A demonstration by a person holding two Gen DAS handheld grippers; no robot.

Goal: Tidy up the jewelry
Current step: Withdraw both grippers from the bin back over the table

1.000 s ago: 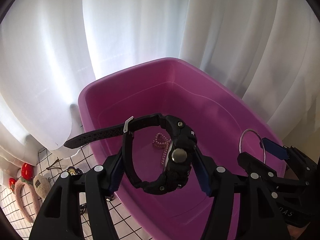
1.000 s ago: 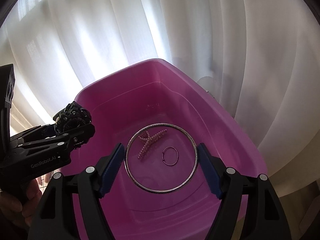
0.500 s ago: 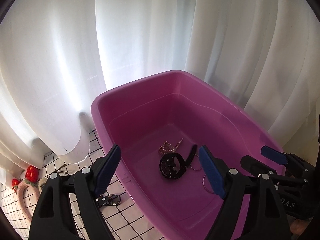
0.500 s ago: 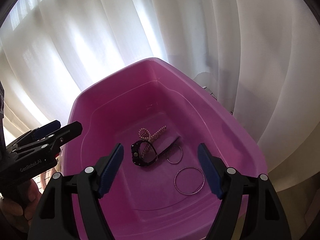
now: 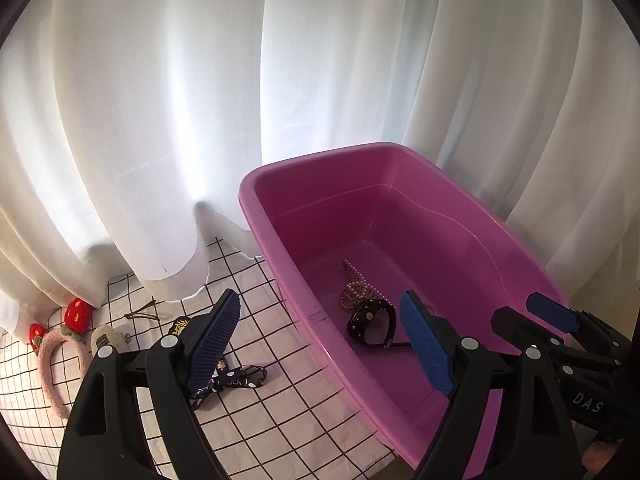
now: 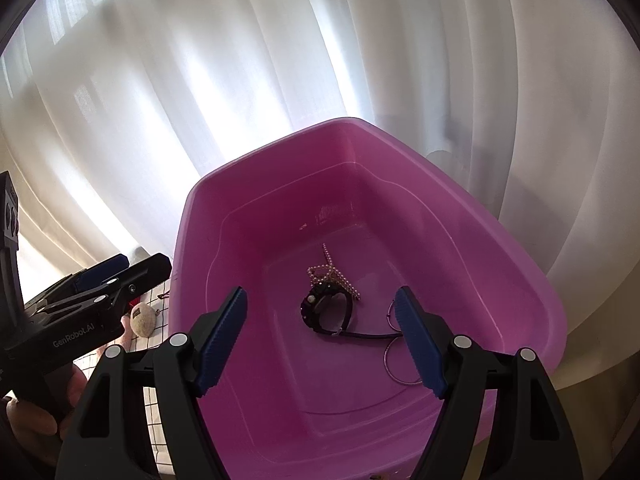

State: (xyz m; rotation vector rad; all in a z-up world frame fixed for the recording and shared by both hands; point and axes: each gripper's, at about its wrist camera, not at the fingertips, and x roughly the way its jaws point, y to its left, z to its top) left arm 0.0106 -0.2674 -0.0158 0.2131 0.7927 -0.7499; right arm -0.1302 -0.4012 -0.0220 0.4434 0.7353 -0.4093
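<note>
A pink plastic tub stands on a gridded cloth against a white curtain. On its floor lie a black watch, a pearl hair clip, a large thin bangle and a smaller ring. My left gripper hangs open and empty over the tub's left rim. Above the tub's near part, my right gripper is also open and empty, with the watch below it. Each gripper shows in the other's view: the right gripper at the right edge, the left gripper at the left.
Left of the tub, the cloth holds a navy floral hair tie, a pink strawberry headband, a beige fuzzy clip and a thin hairpin. The curtain closes off the back.
The left gripper opened and let the watch fall into the tub; the right gripper let the bangle fall there too. Both grippers pulled back, the left one toward the tub's left rim.
</note>
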